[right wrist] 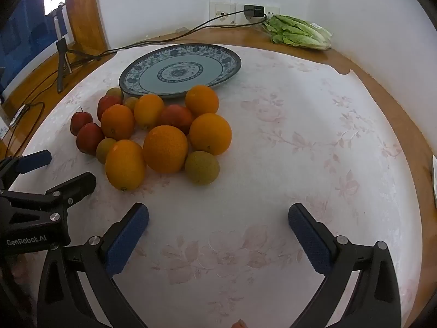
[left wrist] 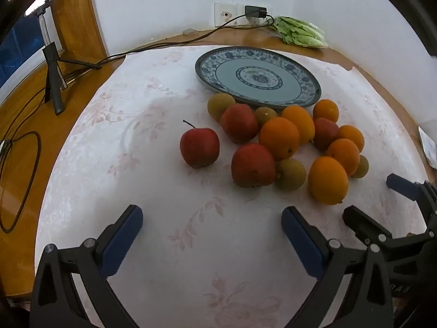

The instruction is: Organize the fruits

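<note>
Both grippers gape empty; the left gripper point(left wrist: 211, 235) sits nearer the lone apple point(left wrist: 199, 147), up-centre of frame.

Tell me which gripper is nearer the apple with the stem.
Left. The left gripper sits just in front of the stemmed apple; the right gripper is off beyond the fruit pile.

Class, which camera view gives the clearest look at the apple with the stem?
The left wrist view: the apple with the stem stands apart from the pile, fully visible. In the right wrist view that apple is small, near the left edge, partly hidden behind another apple.
</note>
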Available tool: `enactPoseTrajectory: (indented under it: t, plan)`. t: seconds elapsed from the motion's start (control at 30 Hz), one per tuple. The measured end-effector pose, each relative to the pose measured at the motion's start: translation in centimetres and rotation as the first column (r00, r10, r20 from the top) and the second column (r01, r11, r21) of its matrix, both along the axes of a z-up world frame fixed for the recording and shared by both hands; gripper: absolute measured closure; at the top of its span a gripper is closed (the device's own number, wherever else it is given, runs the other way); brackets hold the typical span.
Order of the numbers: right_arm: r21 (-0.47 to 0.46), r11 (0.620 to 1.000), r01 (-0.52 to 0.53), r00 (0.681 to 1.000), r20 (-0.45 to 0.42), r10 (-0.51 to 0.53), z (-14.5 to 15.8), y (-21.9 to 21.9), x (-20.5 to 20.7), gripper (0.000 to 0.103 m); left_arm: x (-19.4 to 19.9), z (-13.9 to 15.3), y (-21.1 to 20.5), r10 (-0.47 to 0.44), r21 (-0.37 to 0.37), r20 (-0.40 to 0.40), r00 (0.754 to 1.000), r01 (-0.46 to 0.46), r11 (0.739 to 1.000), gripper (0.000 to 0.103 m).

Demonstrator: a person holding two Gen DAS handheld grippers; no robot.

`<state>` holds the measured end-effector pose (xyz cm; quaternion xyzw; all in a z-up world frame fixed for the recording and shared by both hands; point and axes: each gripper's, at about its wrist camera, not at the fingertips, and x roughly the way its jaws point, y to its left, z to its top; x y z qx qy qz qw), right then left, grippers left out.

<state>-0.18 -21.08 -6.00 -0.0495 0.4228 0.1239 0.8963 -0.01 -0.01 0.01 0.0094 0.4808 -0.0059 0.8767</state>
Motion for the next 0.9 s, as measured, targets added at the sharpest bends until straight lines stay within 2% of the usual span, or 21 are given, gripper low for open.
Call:
enactPoseTrajectory:
  t: [0.13,0.17,0.9]
  plan:
    - [0.001,1.000,0.000,1.000,-0.005,0.000,0.09,0.00,0.33,0.000,0.15,0.06,-0.02,0.002,-0.001,0.002,1.000,-0.002,1.000,0.000]
    - [0.004,1.000,0.000,1.000,0.031,0.000,0.06,-0.05,-0.19,0.000,0.17,0.08,-0.01,0.002,-0.002,0.004,1.000,-0.002,1.000,0.000]
    - [0.006,1.000,-0.011,1.000,0.023,0.011,0.12,-0.17,-0.23,0.000,-0.03,0.24,0.07,-0.002,-0.003,0.010,1.000,0.002,1.000,0.000]
